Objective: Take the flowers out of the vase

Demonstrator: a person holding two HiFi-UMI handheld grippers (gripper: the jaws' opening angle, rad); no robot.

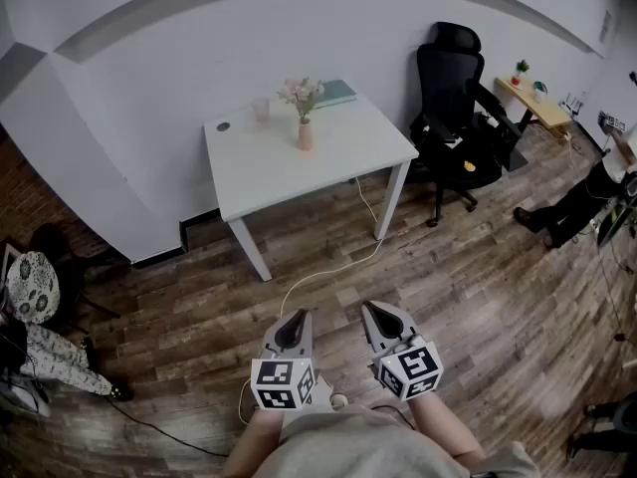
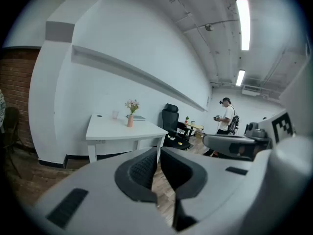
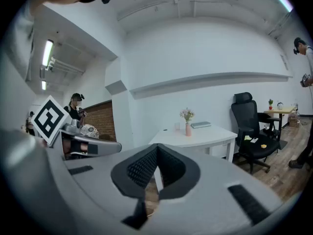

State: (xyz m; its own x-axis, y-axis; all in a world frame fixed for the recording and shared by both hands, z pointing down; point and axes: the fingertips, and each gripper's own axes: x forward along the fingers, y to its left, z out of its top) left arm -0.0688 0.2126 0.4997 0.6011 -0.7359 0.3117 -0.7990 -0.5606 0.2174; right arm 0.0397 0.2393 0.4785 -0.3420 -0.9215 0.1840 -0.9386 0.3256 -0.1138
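A small pink vase (image 1: 305,134) with pale pink flowers (image 1: 301,92) stands upright on a white table (image 1: 269,172) across the room. The left gripper view shows the vase (image 2: 130,121) and flowers (image 2: 132,105) far off, and so does the right gripper view, with its vase (image 3: 188,129) and flowers (image 3: 186,114). My left gripper (image 1: 295,317) and right gripper (image 1: 374,310) hover side by side over the wooden floor, close to my body and well short of the table. Both point toward it. Both are shut with nothing between the jaws.
A clear glass (image 1: 261,109), a green book (image 1: 336,93) and a small dark disc (image 1: 223,125) share the table. A black office chair (image 1: 453,98) stands to its right. A white cable (image 1: 318,272) runs over the floor. A person (image 1: 587,197) is at the far right.
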